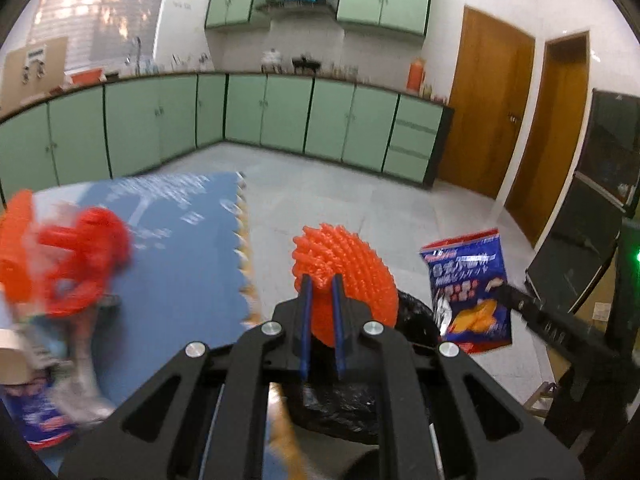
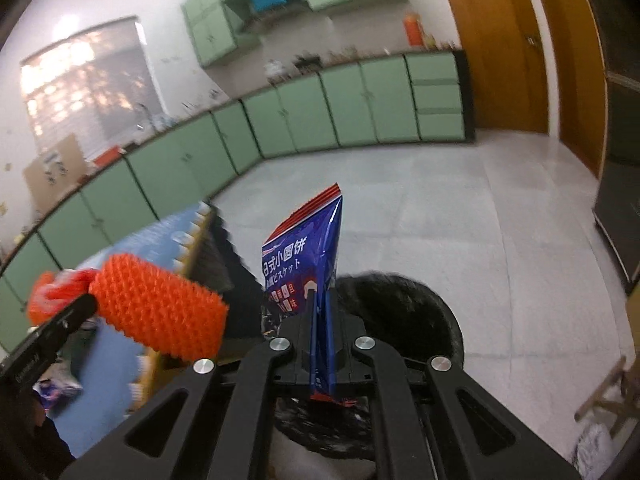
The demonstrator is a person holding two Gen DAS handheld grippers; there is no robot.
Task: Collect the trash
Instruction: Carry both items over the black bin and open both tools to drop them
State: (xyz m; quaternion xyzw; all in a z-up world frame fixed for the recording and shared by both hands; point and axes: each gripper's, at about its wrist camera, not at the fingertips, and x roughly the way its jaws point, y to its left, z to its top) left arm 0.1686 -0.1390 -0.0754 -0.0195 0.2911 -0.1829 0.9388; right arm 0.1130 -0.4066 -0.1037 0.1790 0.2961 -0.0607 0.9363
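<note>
My left gripper (image 1: 322, 280) is shut on an orange spiky plastic disc (image 1: 346, 276) and holds it in the air above the black-lined trash bin (image 1: 416, 312). The disc also shows in the right wrist view (image 2: 160, 304), held by the left gripper at lower left. My right gripper (image 2: 320, 292) is shut on a blue and red snack packet (image 2: 308, 248), held upright beside the bin (image 2: 400, 316). The packet also shows in the left wrist view (image 1: 468, 288) at right.
A blue foam mat (image 1: 176, 248) lies on the tiled floor at left, with blurred red and orange plastic pieces (image 1: 68, 256) and a wrapper (image 1: 40, 416) on it. Green cabinets (image 1: 280, 112) line the far walls. Wooden doors (image 1: 492, 96) stand at right.
</note>
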